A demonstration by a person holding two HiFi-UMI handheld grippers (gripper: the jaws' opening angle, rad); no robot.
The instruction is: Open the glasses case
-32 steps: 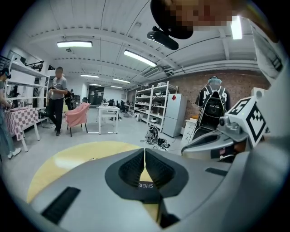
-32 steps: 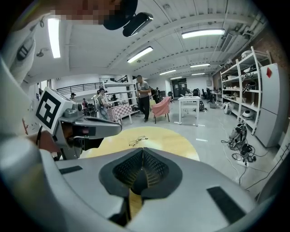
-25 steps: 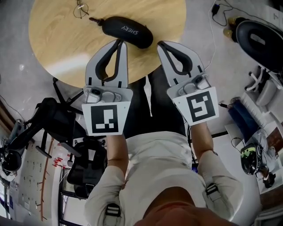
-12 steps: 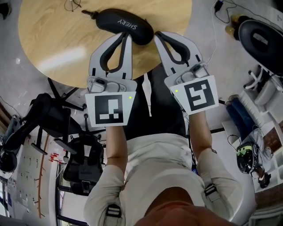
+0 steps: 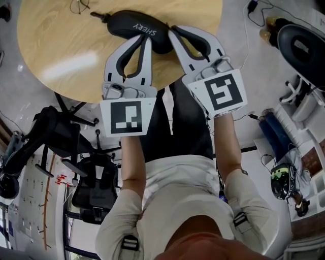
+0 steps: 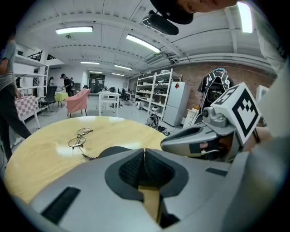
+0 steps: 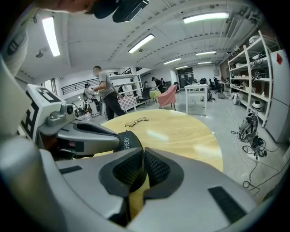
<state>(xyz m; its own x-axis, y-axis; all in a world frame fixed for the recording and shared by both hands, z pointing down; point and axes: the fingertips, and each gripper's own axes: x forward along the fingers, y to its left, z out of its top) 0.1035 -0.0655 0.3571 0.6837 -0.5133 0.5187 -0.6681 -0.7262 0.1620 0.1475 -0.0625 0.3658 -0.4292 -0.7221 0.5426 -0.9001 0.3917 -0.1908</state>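
A black zipped glasses case (image 5: 137, 29) with white print lies near the front edge of the round wooden table (image 5: 56, 51). My left gripper (image 5: 145, 41) is shut and empty, its tip at the case's near side. My right gripper (image 5: 172, 31) is also shut and empty, its tip beside the case's right end; whether it touches I cannot tell. In the left gripper view the case (image 6: 108, 152) shows as a dark hump just behind the shut gripper (image 6: 144, 153). In the right gripper view the case (image 7: 128, 141) sits right behind the shut gripper (image 7: 142, 156).
Wire-framed glasses (image 5: 79, 6) lie on the table beyond the case's left end. A black office chair (image 5: 96, 190) stands under the table edge at lower left. Cables (image 5: 250, 15) and a dark round seat (image 5: 304, 45) are on the floor to the right. A person (image 7: 106, 96) and shelves (image 7: 258, 72) stand far off.
Both grippers have sunk and moved toward the case. The right tip now sits by the case's right end and the left tip at its near side. Both jaws stayed shut.
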